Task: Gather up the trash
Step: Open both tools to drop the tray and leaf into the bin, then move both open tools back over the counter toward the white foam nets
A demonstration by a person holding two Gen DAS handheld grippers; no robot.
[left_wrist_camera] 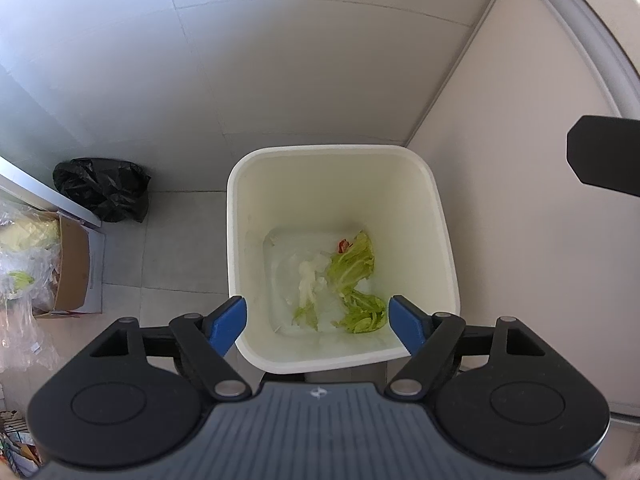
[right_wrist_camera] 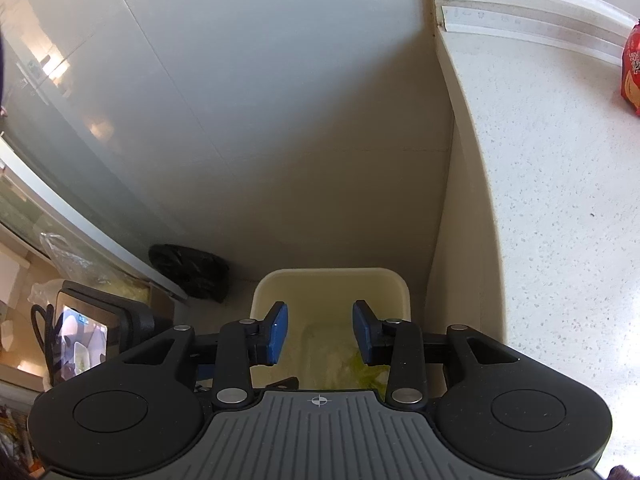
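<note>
While both claws hang over the cream bin point(left_wrist_camera: 440, 216), I note the left claw point(left_wrist_camera: 318, 320) spread wide and empty, the right claw point(right_wrist_camera: 320, 332) partly open, empty; lettuce scraps point(left_wrist_camera: 354, 264) lie on the bin's bottom.

Cream bin point(left_wrist_camera: 440, 216), green lettuce scraps point(left_wrist_camera: 352, 264), black bag point(left_wrist_camera: 102, 188), white speckled worktop point(right_wrist_camera: 560, 200), red packet point(right_wrist_camera: 632, 72), blue gripper pads point(left_wrist_camera: 228, 324).
</note>
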